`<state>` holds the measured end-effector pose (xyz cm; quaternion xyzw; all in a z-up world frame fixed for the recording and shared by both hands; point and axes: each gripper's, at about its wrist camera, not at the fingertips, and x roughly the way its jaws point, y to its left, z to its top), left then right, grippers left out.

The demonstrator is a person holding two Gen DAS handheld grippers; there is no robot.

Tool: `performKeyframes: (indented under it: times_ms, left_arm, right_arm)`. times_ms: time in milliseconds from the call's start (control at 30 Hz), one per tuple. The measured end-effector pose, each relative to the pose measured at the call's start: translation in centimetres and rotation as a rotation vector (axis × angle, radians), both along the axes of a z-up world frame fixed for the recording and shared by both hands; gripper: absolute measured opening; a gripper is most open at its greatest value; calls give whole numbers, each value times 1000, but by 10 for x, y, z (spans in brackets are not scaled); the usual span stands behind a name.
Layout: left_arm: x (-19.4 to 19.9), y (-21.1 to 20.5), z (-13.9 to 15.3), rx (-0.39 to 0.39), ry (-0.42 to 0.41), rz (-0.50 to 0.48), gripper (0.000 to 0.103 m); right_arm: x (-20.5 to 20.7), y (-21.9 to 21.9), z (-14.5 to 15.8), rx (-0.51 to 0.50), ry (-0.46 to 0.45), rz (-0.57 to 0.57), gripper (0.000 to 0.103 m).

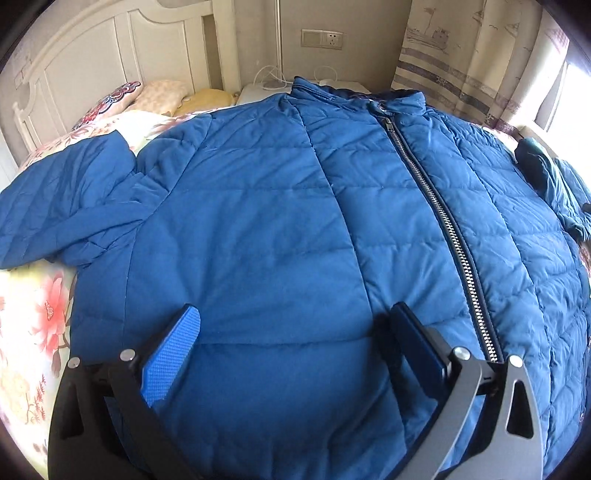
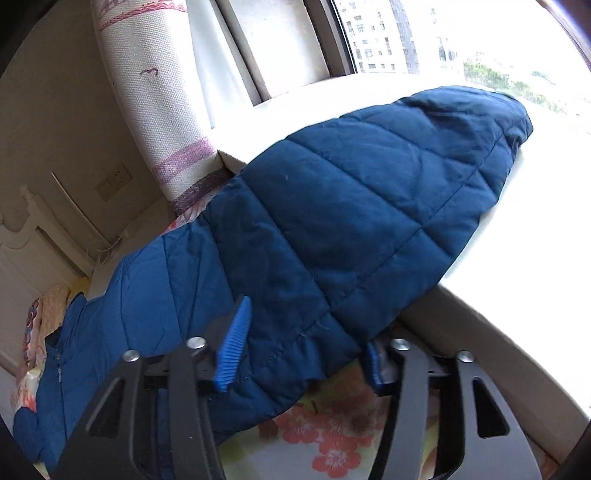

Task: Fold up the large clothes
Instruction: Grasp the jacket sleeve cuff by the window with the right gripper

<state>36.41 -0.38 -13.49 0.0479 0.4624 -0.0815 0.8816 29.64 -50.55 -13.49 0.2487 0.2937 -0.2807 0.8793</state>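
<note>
jacket (image 1: 258,206) – matt quilted cloth | zipper (image 1: 436,206) – shiny metal | bedsheet (image 1: 33,314) – floral cloth

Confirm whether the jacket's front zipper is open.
No: the zipper runs closed up the blue jacket to its collar.

floral bedsheet (image 1: 33,314) | headboard (image 1: 92,44) | pillows (image 1: 162,94) | curtain (image 1: 461,55) | window (image 2: 424,33)

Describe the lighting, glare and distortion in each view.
Left wrist view: even daylight, sharp; fisheye bulges the blue jacket and bends the headboard; glare only at the right edge. Right wrist view: the window and sill are blown out white, and the sleeve looks darker against them.
</note>
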Motion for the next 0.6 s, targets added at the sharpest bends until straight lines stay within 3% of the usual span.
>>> performKeyframes:
  times_ms: [133, 300, 433, 533, 600]
  left_arm:
    - [0, 0, 0, -3, -1, -15, 101]
    - [-1, 2, 1, -20, -6, -18, 101]
    - [-2, 3, 1, -34, -8, -18, 101]
    - [-3, 4, 1, -39, -9, -19, 101]
    - [-3, 5, 1, -40, -10, -19, 101]
  right_arm:
    - [1, 46, 45, -245, -86, 49, 19]
    - [23, 160, 78, -531, -100, 350, 17]
    - [37, 265, 51, -660, -7, 667, 17]
    - [48, 315, -1, -635, 160, 850, 17]
    - [55, 328, -38, -617, 297, 899, 18]
